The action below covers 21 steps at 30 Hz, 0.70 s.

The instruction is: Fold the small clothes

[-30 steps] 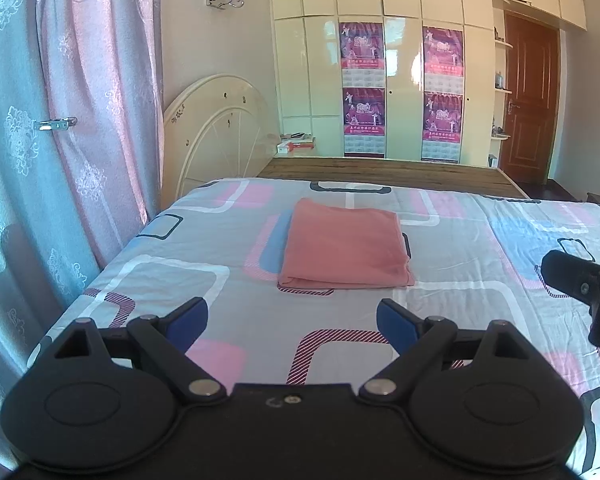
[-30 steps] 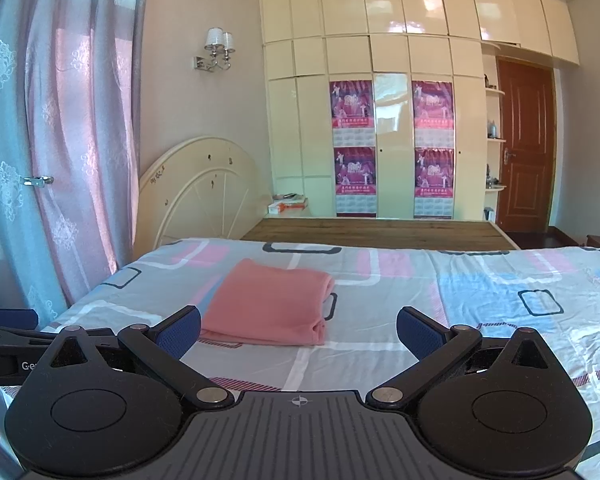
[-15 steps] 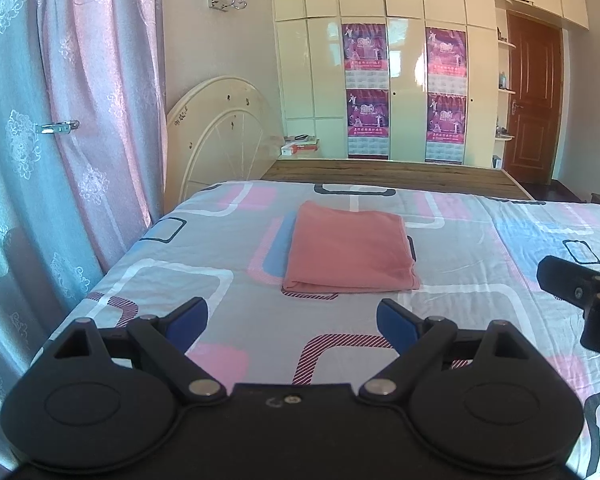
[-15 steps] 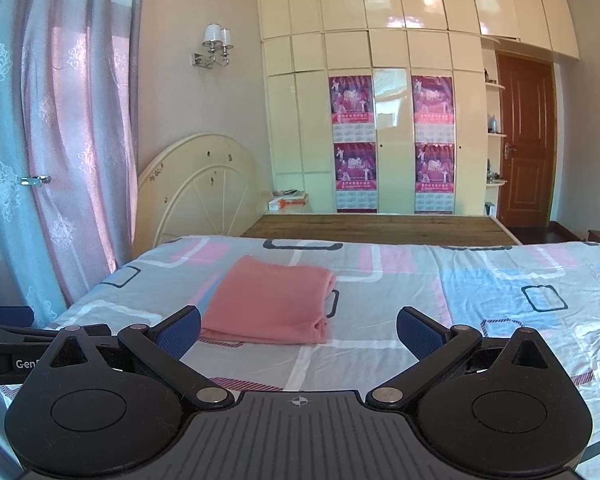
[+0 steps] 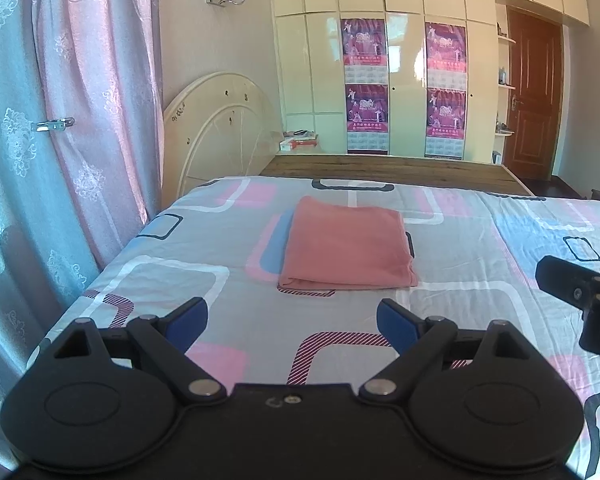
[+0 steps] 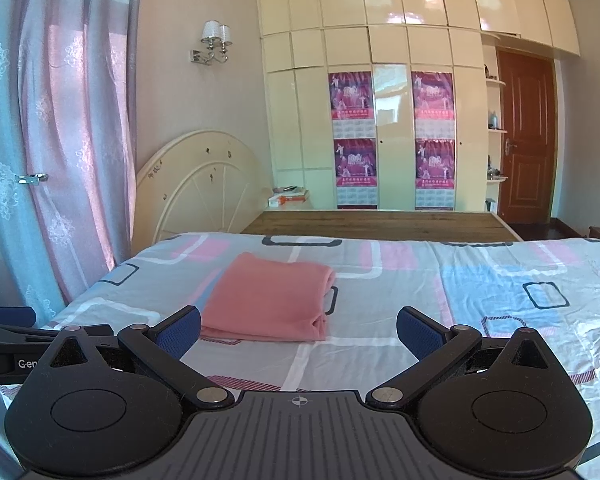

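A pink cloth (image 5: 346, 246) lies folded into a neat rectangle on the patterned bedsheet (image 5: 220, 280); it also shows in the right wrist view (image 6: 268, 298). My left gripper (image 5: 292, 320) is open and empty, held above the sheet a little short of the cloth's near edge. My right gripper (image 6: 298, 332) is open and empty, above the sheet to the right of the cloth. The right gripper's body shows at the right edge of the left wrist view (image 5: 580, 292); part of the left gripper shows at the left edge of the right wrist view (image 6: 8, 344).
Curtains (image 5: 60, 120) hang along the left side of the bed. A cream headboard (image 5: 216, 128) leans against the wall. Wardrobe doors with posters (image 5: 404, 88) and a brown door (image 5: 532, 104) stand at the far end. Bare wooden bed boards (image 5: 388, 168) lie beyond the sheet.
Both grippers have drawn back and up slightly from the cloth, staying open. The folded cloth has not moved.
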Tool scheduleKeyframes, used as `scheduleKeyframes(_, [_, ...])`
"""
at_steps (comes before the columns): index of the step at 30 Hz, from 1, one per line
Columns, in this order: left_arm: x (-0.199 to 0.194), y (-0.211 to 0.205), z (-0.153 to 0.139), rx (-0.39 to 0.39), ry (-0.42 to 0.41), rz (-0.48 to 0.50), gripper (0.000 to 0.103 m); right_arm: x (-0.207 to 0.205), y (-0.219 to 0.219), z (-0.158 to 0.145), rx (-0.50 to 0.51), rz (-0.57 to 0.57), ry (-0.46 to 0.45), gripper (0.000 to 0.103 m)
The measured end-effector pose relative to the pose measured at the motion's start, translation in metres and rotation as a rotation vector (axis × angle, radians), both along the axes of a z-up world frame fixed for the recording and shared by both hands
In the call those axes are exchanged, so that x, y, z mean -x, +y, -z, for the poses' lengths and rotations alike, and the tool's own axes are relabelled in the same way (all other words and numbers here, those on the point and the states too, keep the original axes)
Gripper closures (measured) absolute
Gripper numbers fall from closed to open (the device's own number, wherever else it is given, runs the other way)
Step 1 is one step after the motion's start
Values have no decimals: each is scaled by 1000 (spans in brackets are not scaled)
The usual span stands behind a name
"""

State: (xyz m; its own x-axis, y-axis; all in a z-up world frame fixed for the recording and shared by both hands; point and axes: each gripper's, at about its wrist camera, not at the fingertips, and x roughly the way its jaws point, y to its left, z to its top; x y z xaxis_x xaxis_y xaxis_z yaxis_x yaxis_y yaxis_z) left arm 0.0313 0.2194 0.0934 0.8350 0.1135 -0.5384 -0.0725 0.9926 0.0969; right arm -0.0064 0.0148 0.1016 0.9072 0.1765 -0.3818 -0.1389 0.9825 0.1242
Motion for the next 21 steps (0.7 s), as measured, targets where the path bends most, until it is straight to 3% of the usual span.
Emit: scheduleKeyframes(21, [-35, -1, 20, 27, 70, 29, 12, -28, 3, 13, -4, 16, 53, 0])
